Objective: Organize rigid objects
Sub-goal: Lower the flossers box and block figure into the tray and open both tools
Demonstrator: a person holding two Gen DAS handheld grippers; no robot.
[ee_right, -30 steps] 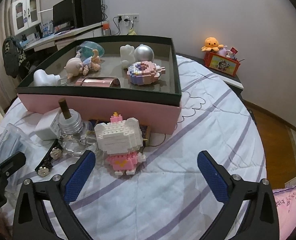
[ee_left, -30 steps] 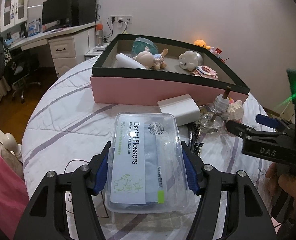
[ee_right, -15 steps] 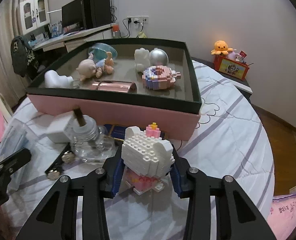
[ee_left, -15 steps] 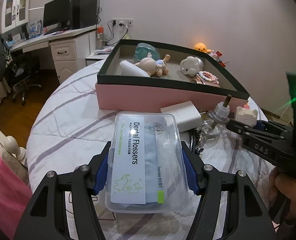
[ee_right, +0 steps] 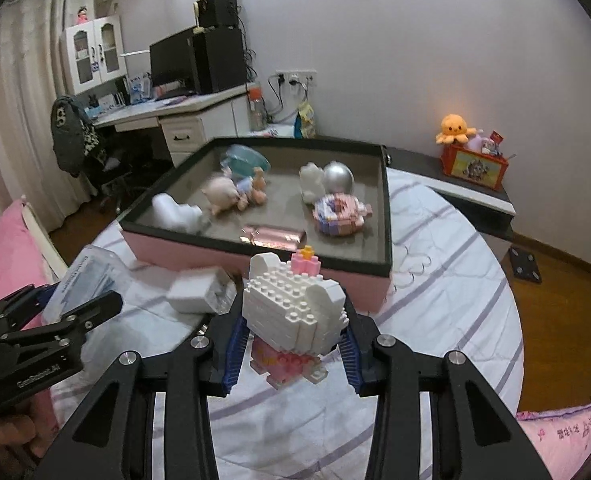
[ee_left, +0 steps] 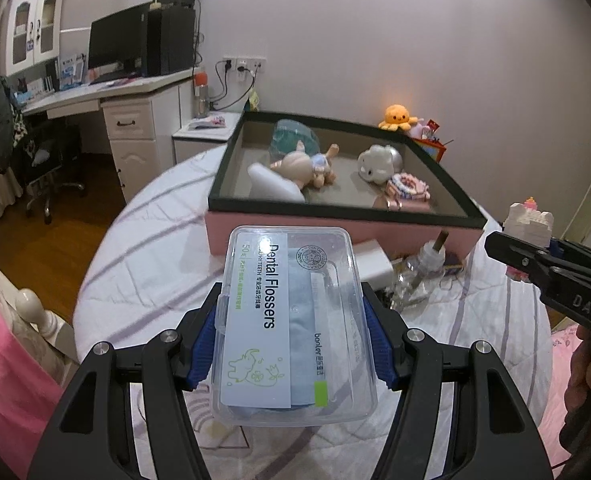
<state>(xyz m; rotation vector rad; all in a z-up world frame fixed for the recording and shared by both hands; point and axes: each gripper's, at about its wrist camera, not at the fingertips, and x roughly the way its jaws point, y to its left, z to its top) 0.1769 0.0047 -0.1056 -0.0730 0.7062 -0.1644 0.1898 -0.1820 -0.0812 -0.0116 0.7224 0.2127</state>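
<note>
- Right claw (ee_right: 291, 354), wide apart a second ago, is now clamped on the brick cat (ee_right: 295, 312) and lifted clear of the bed (ee_right: 435, 280).
- Left claw (ee_left: 291, 344) stays clamped on the flosser case (ee_left: 291, 320), raised too.
- Both loads look ready for the pink box (ee_right: 387, 216) beyond.

Floss box and brick toy both held up off the bed

The clear floss box (ee_left: 295, 320), labelled Dental Flossers, is pinched flat across its width, lid up. The white-and-pink brick toy (ee_right: 295, 316) with a pink bow is pinched upright at its sides, just before the pink tray (ee_right: 255, 258).
</note>
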